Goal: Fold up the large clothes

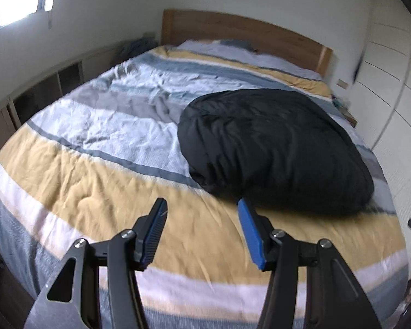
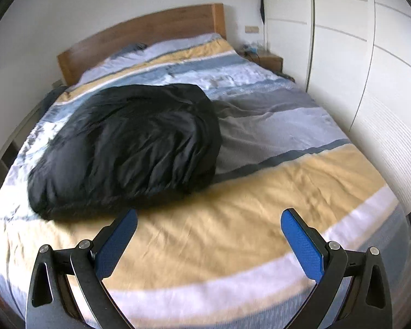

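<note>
Both tongs are spread apart and grip nothing. The left gripper point(image 1: 202, 205) hangs over the yellow band of the duvet point(image 1: 96, 181), its tips just short of the near edge of the black garment point(image 1: 274, 148). The right gripper point(image 2: 209, 216) is spread wider, over the same yellow band, with the garment point(image 2: 134, 142) ahead and to its left.

The garment lies on the bed in one compact, puffy bundle with rounded edges and no sleeves or hem sticking out, so the folding looks largely done; at most a last tuck or a tidy-up seems left.

Both grippers are held low above the foot of the bed, tilted forward and down toward the headboard point(image 1: 241, 35), apart from the cloth.
</note>
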